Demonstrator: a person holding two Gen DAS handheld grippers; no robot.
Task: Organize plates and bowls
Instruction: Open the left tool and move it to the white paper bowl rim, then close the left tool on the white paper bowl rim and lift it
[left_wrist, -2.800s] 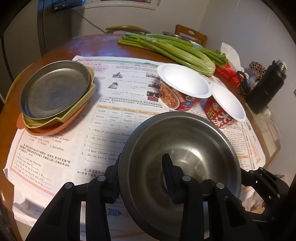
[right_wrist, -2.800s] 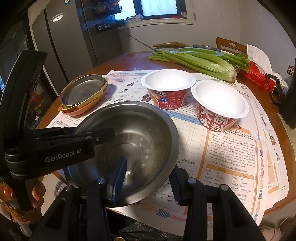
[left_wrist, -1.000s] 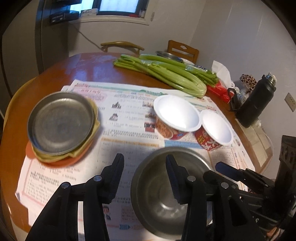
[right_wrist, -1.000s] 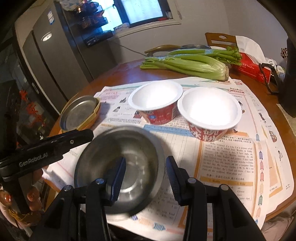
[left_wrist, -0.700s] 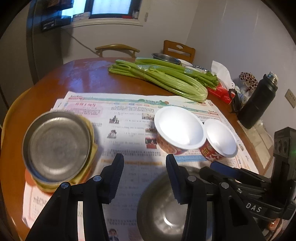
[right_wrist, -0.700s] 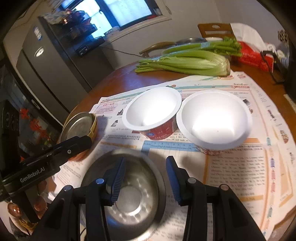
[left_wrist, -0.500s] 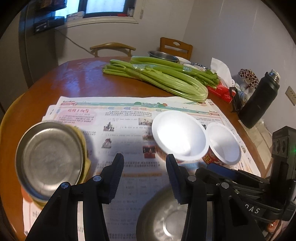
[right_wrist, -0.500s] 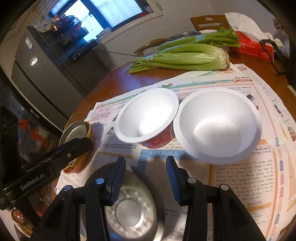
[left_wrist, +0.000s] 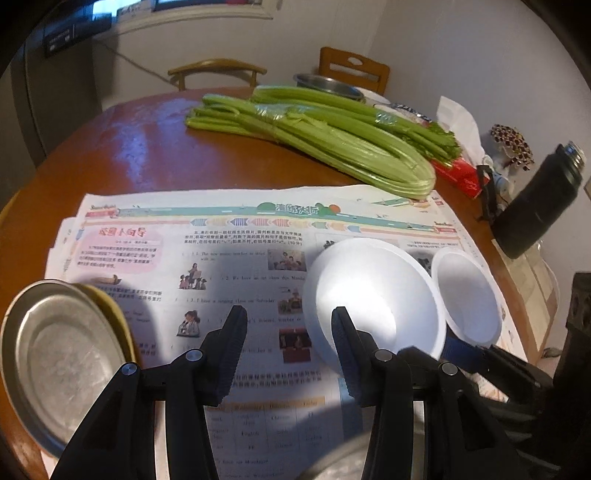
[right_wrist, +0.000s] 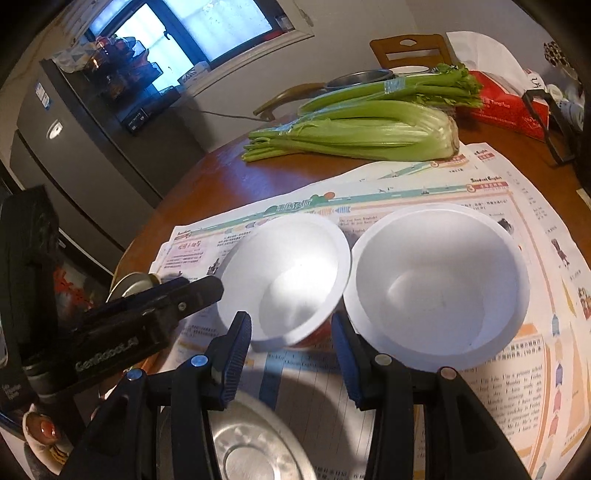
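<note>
The left gripper (left_wrist: 288, 317) and right gripper (right_wrist: 291, 321) hover, jaws apart and empty, over the printed newspaper (left_wrist: 229, 258) on the round wooden table (left_wrist: 147, 155), with the round steel bowl (right_wrist: 255, 454) under them near the front edge, a white-lined red paper bowl (right_wrist: 291, 284) and a second white paper bowl (right_wrist: 439, 288) side by side just beyond, and a round steel plate (left_wrist: 59, 362) at the left edge.

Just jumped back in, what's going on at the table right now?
A person holds a two-finger tool in each hand over the printed newspaper. The left tool and right tool are both open and empty, pointing at two white paper bowls, left one and right one, side by side. A round stainless steel bowl sits just below the right tool. A round metal plate tops a stack on the left.
</note>
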